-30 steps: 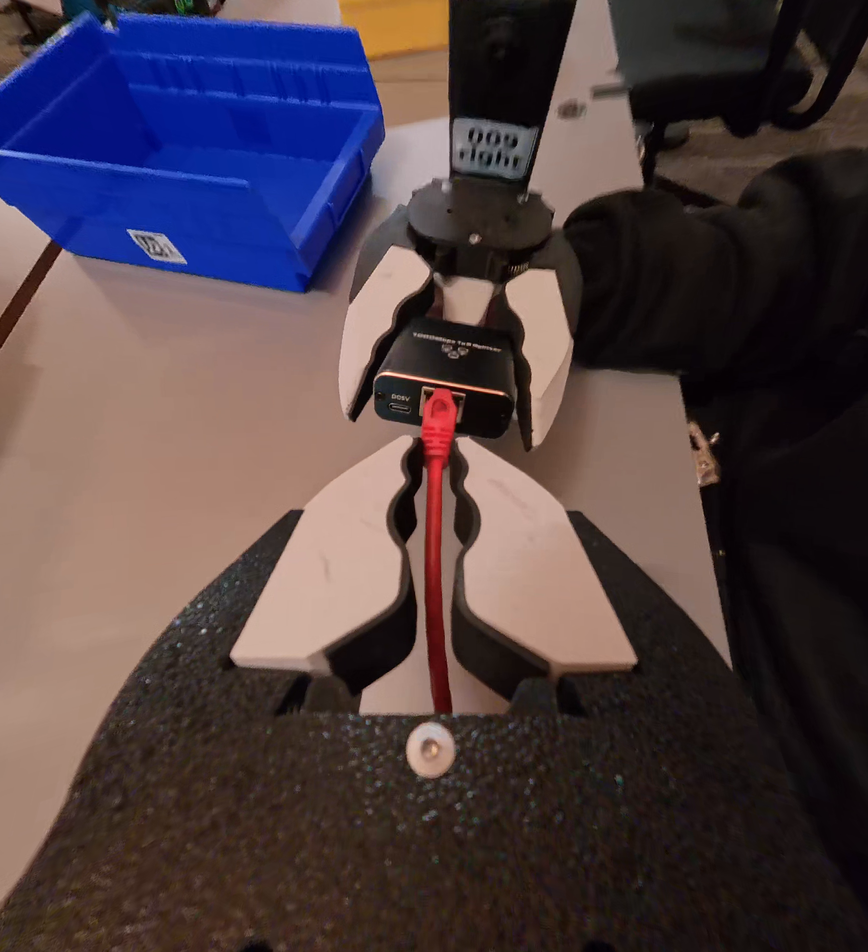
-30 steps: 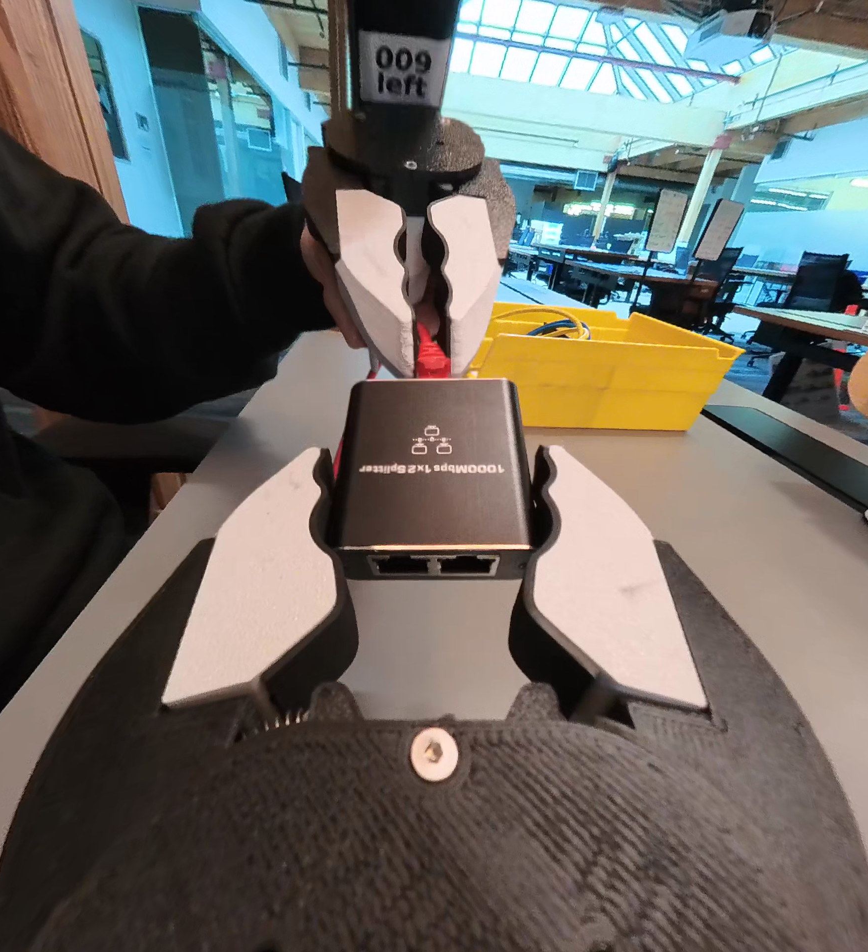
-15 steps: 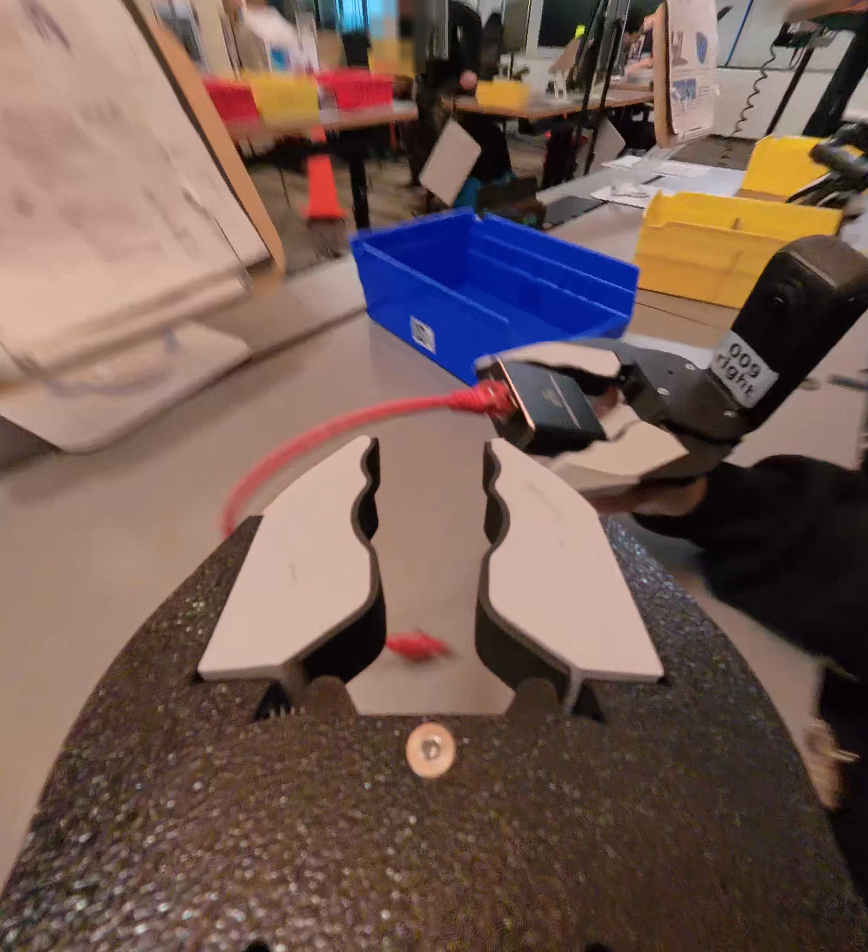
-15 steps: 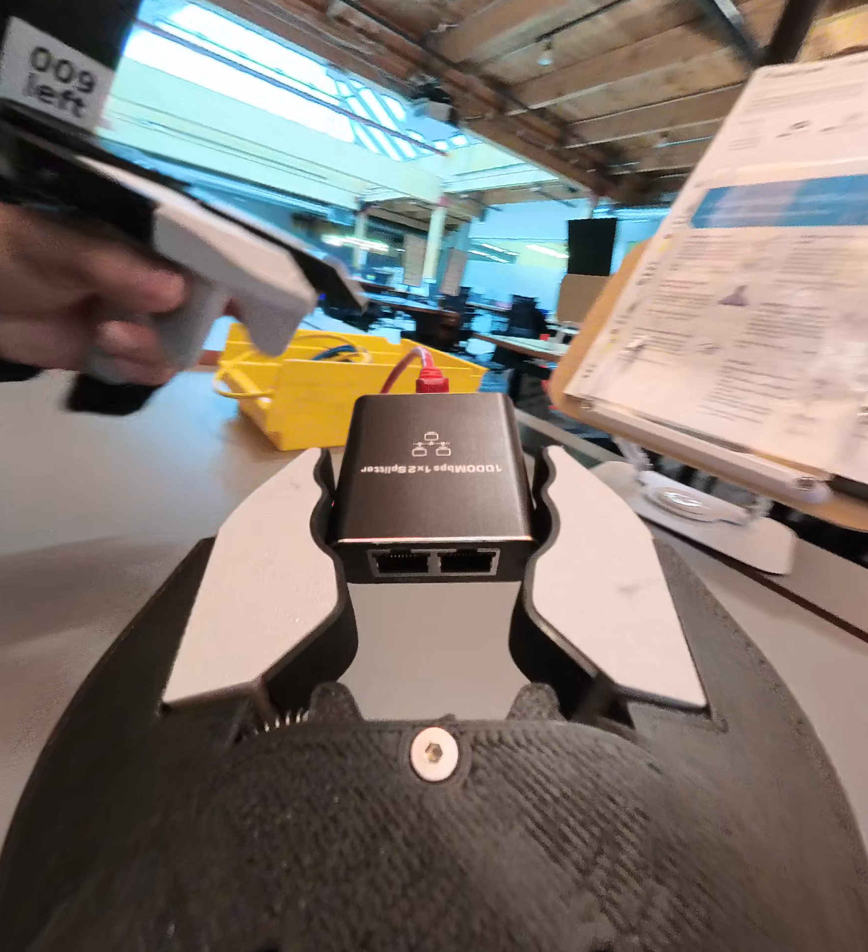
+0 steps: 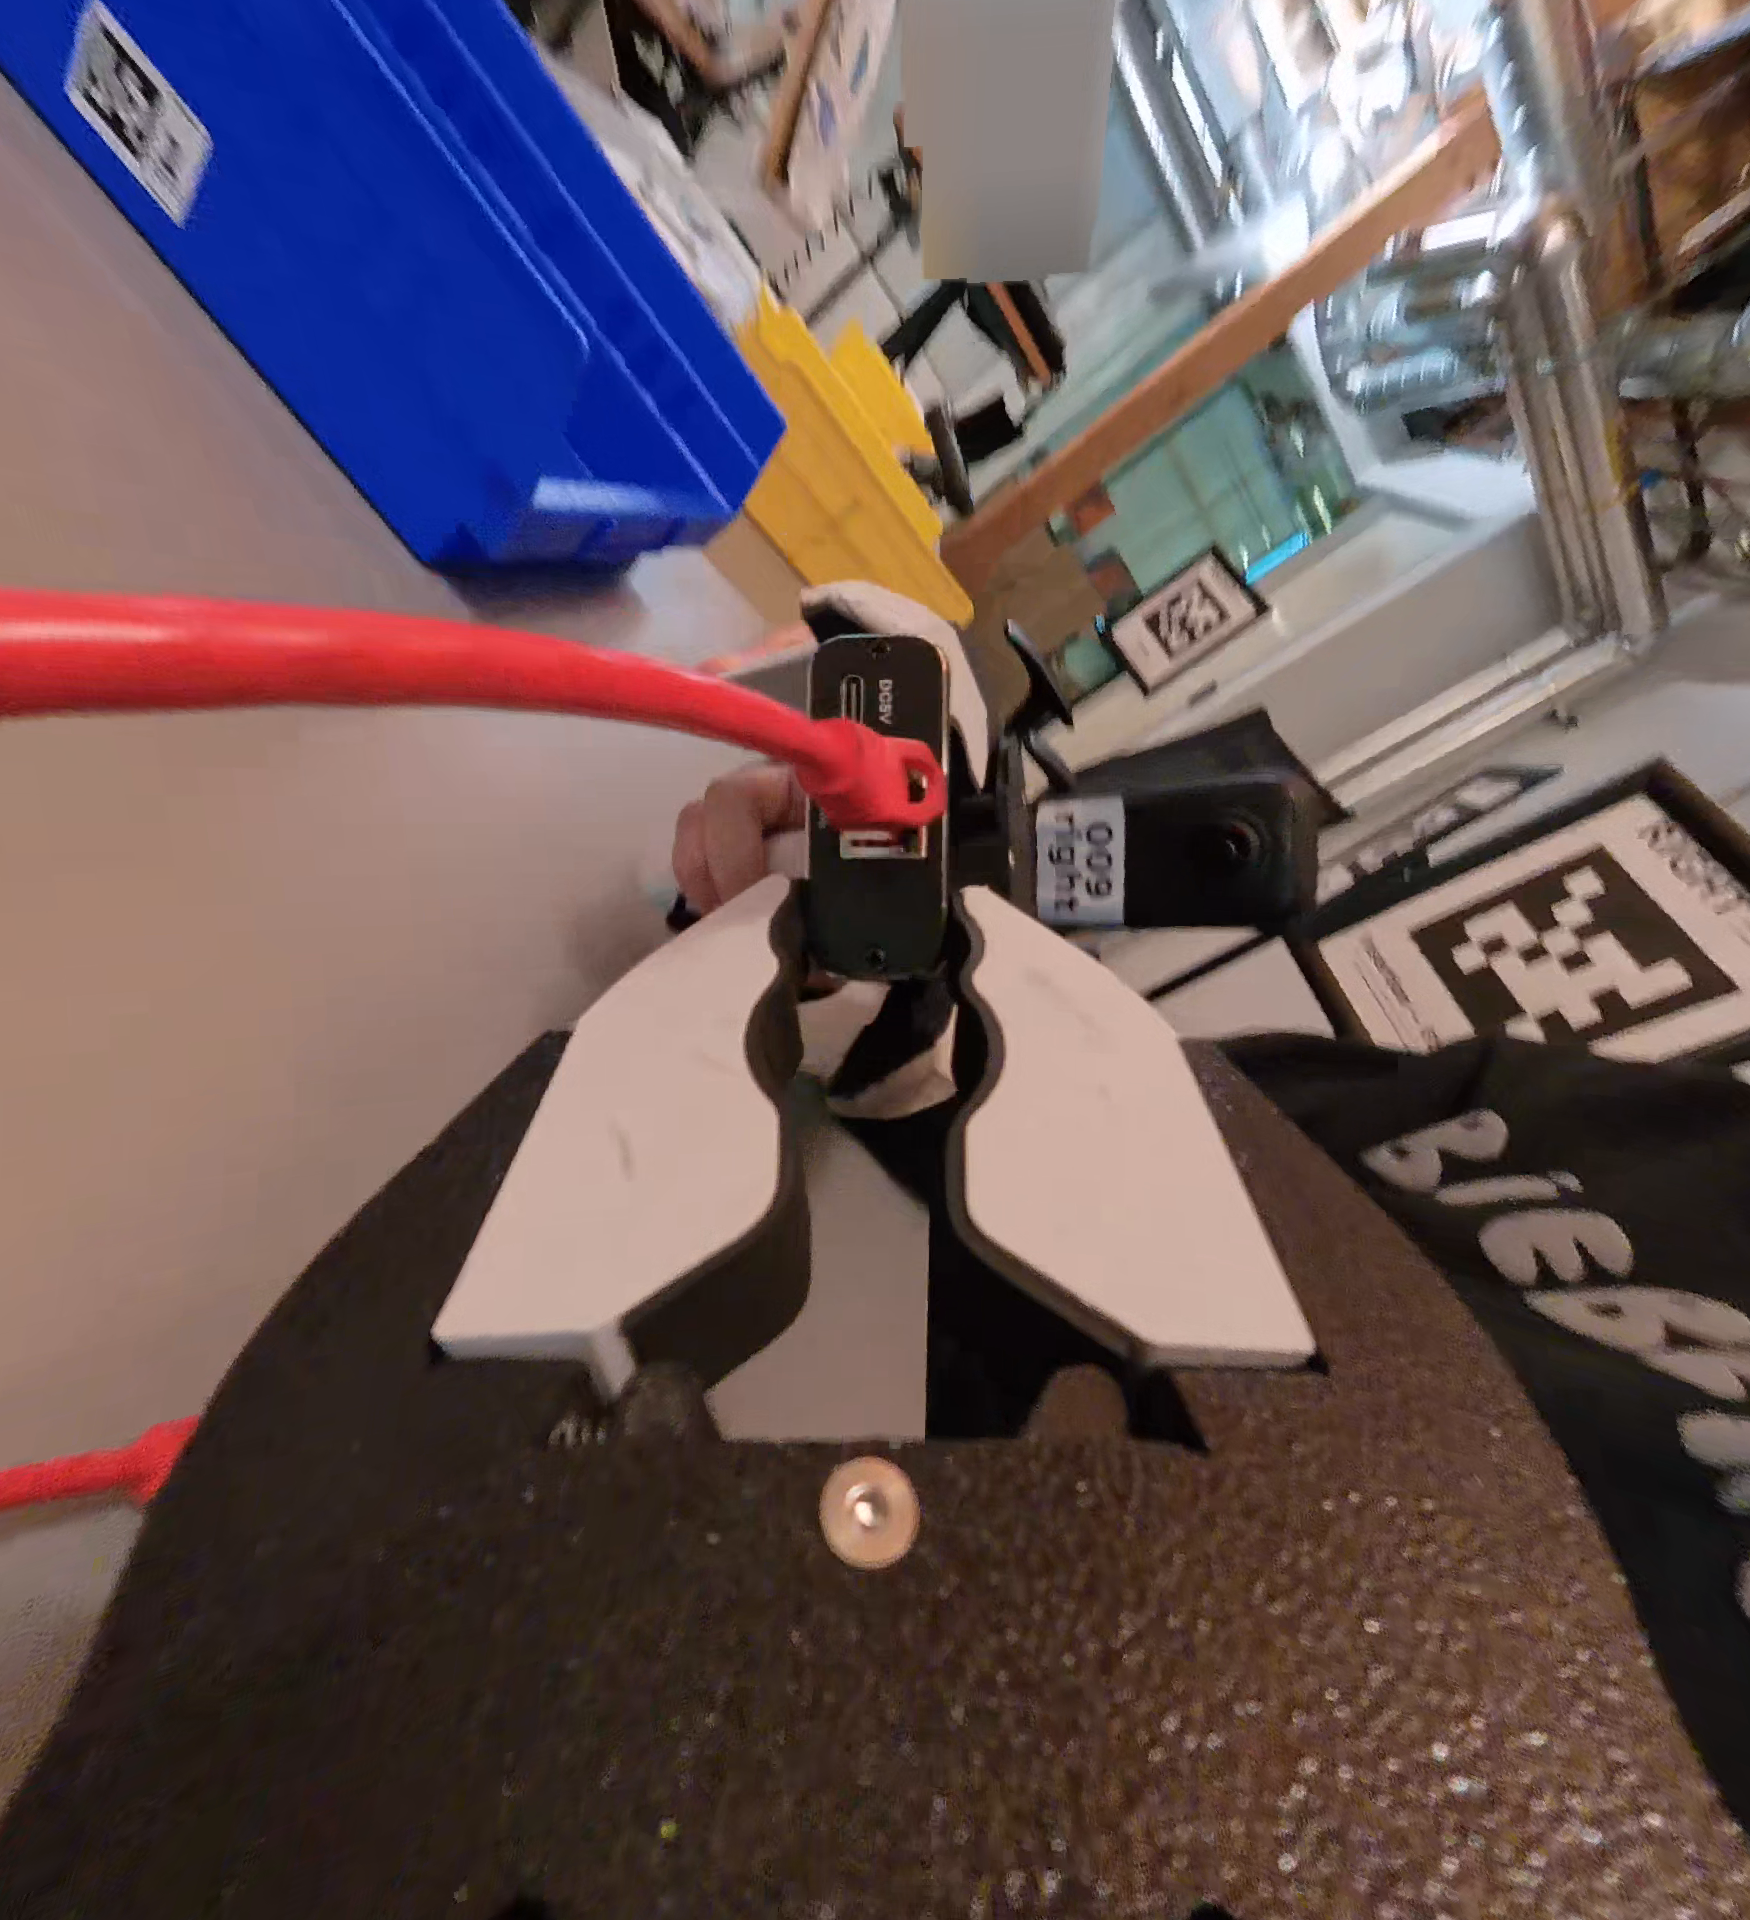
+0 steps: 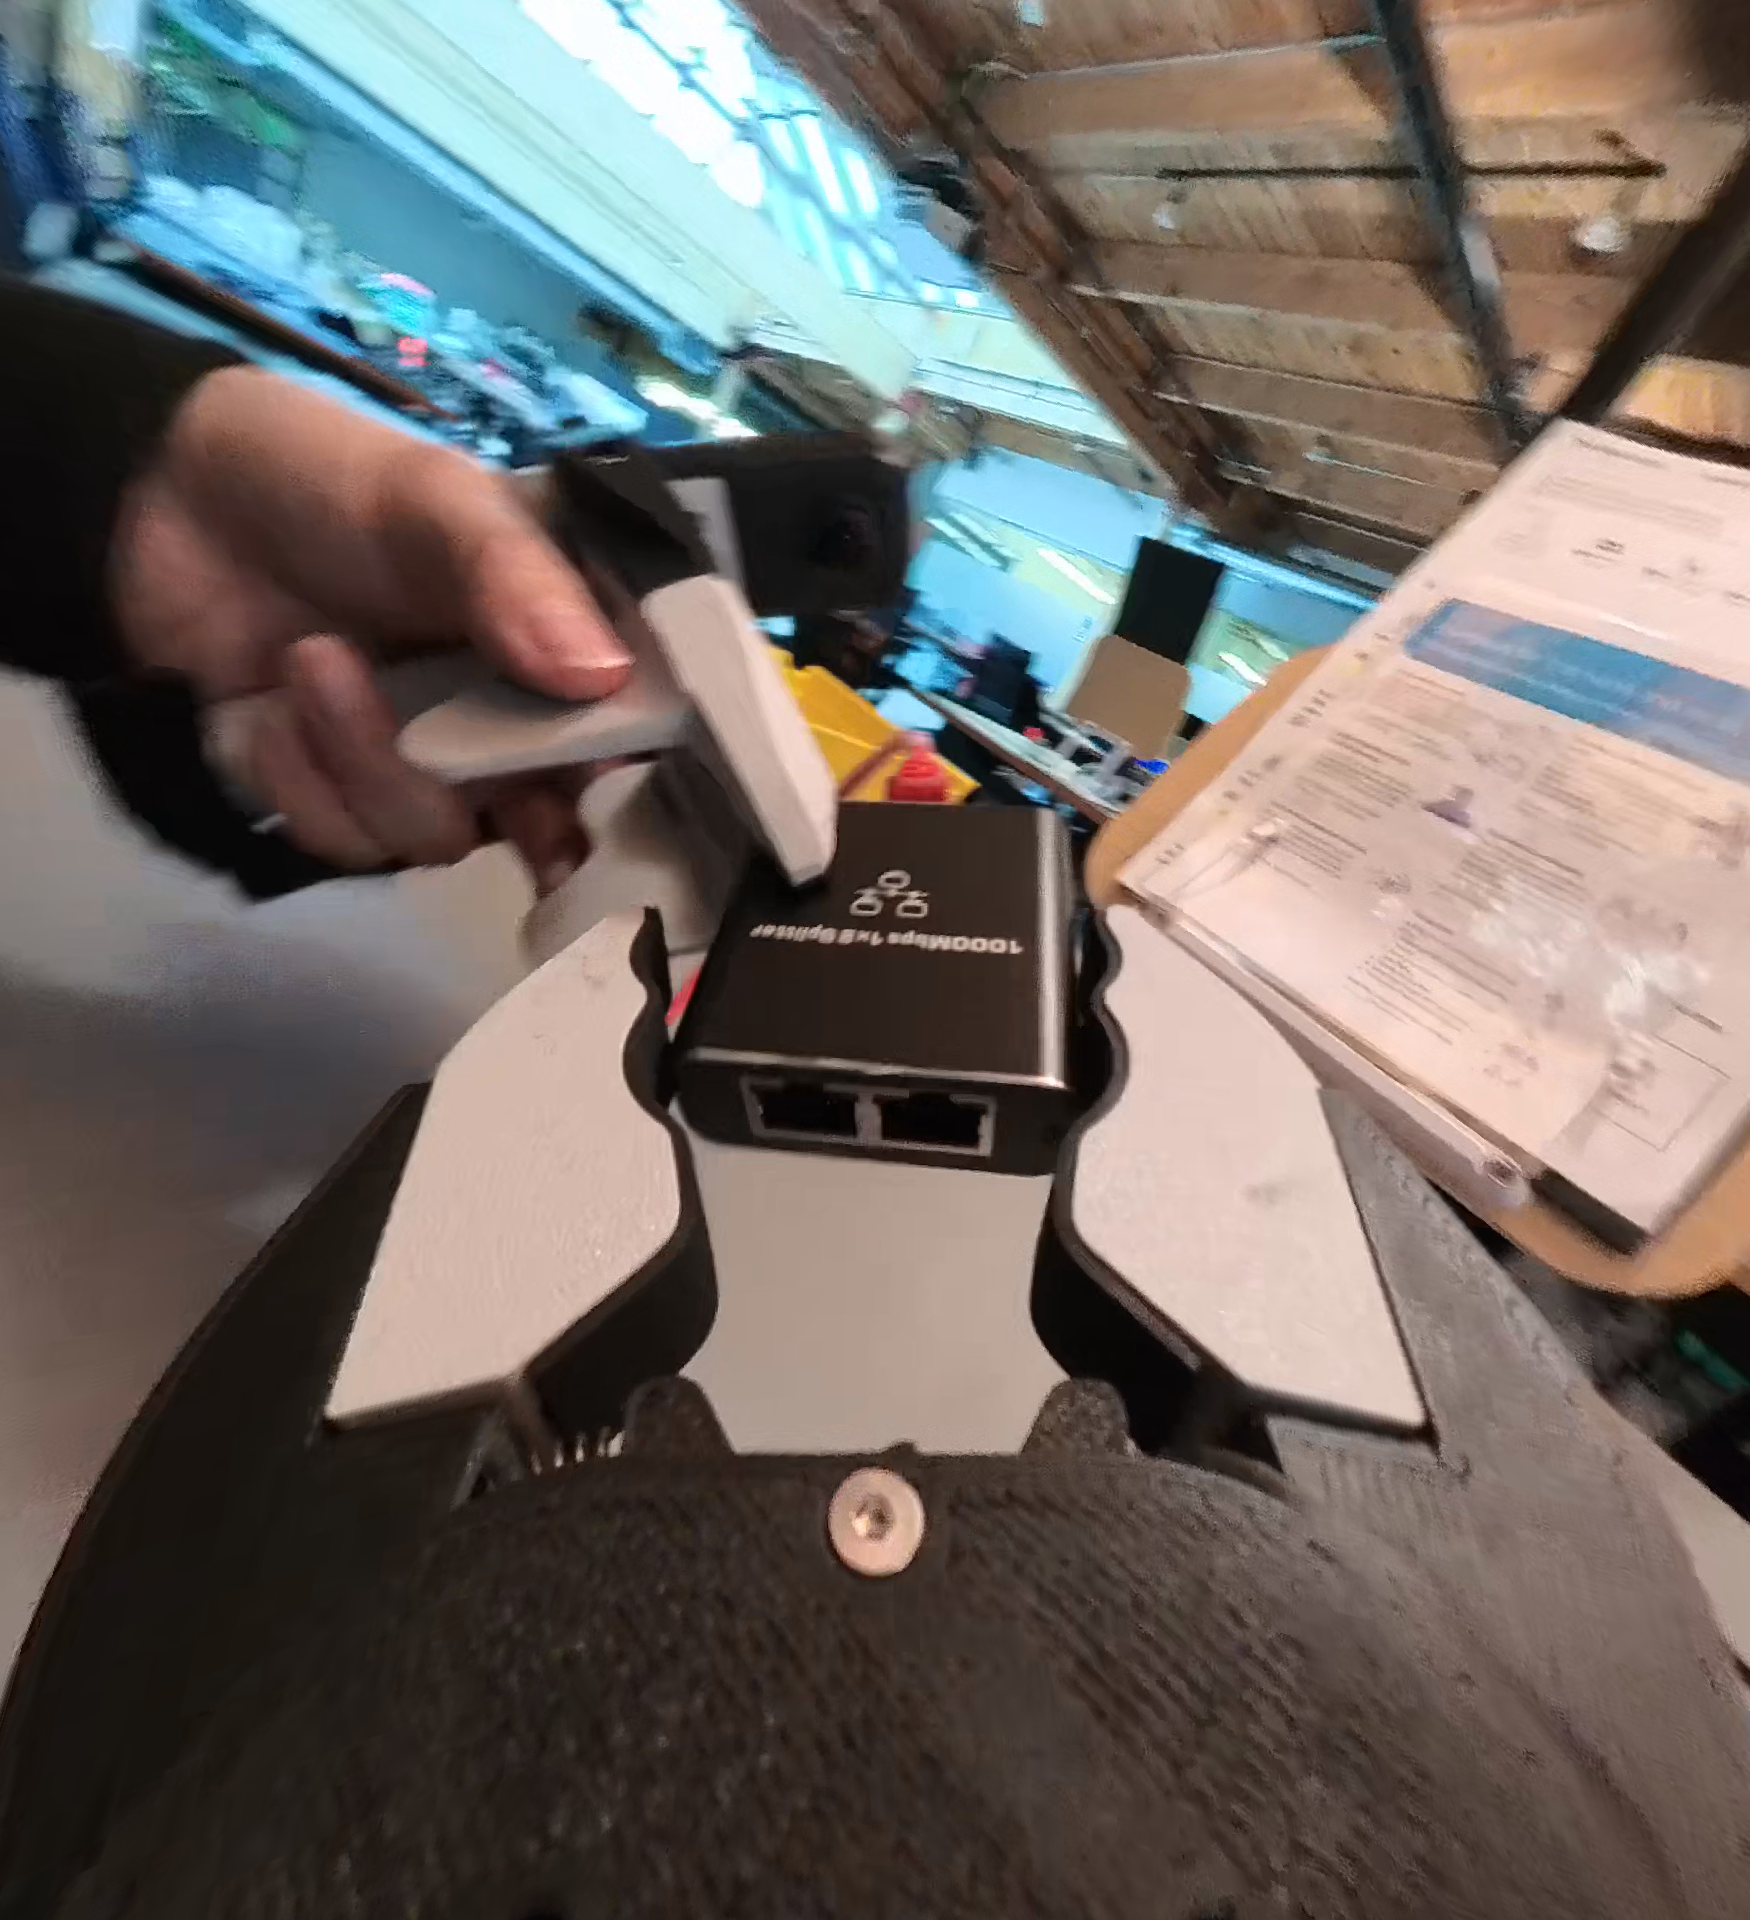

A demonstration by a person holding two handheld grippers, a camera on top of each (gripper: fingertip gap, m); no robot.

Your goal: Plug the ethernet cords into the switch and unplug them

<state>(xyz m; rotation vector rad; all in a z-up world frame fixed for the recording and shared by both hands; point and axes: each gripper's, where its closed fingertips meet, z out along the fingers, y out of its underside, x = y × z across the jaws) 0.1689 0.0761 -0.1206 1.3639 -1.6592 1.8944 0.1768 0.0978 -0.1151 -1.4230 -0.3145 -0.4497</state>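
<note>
A black switch [image 6: 881, 987] is clamped between my right gripper's [image 6: 873, 920] fingers, with two empty ports facing its camera. In the left wrist view the switch [image 5: 878, 883] stands on end in the air. A red ethernet cord [image 5: 331, 655] is plugged into its near face by a red plug [image 5: 876, 784]. My left gripper [image 5: 876, 914] straddles the switch's lower end, fingertips against both flat sides. One of its fingers [image 6: 746, 727] lies on the switch's top near the plug. A second red plug [image 5: 71, 1470] lies on the table at lower left.
A blue bin [image 5: 383, 260] and a yellow bin [image 5: 850, 468] stand on the grey table [image 5: 227, 1039]. A board with printed papers [image 6: 1525, 831] stands close on the right. A marker sheet [image 5: 1577, 935] and a black printed garment [image 5: 1577, 1351] lie nearby. A person's hand [image 6: 331, 623] holds the left gripper.
My left gripper let go of the plugged red cord, opened and swung away, then came back onto the switch's plug end. The right gripper kept hold and tilted the switch.
</note>
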